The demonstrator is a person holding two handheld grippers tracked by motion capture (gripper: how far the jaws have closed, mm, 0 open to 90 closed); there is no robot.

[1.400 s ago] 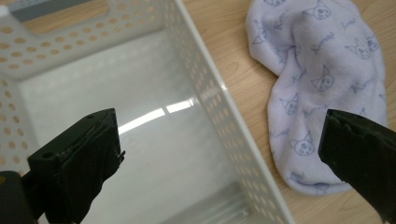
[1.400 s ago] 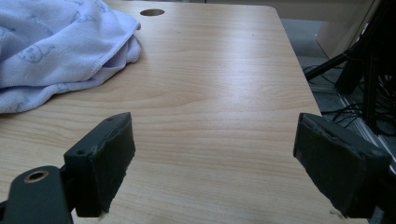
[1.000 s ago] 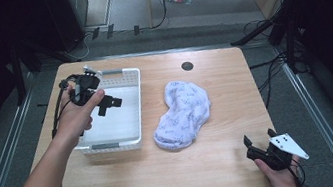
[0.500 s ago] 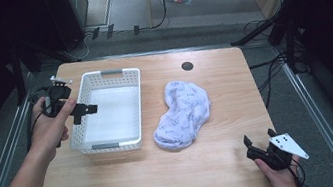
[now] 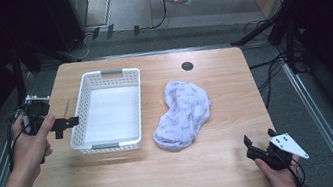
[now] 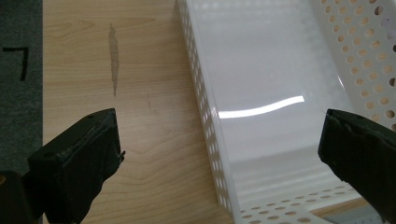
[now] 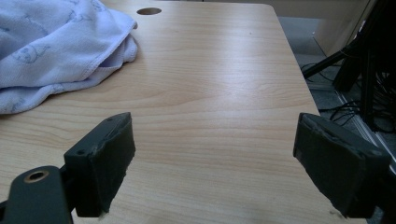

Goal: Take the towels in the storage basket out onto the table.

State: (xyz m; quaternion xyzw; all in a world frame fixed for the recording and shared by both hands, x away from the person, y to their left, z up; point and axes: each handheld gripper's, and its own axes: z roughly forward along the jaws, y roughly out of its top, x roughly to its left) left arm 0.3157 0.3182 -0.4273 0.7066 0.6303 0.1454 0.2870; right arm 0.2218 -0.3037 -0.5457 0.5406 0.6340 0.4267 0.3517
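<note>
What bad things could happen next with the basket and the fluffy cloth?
1. The left gripper hangs open right at the white basket's left wall, with one jaw over the rim. A careless move could shove the light basket sideways.
2. The cloth lies in a loose heap close beside the basket. If the basket slides right, it could bunch the cloth up.
3. The right gripper sits open near the table's front corner, apart from the cloth, so it probably needs a long reach.
</note>
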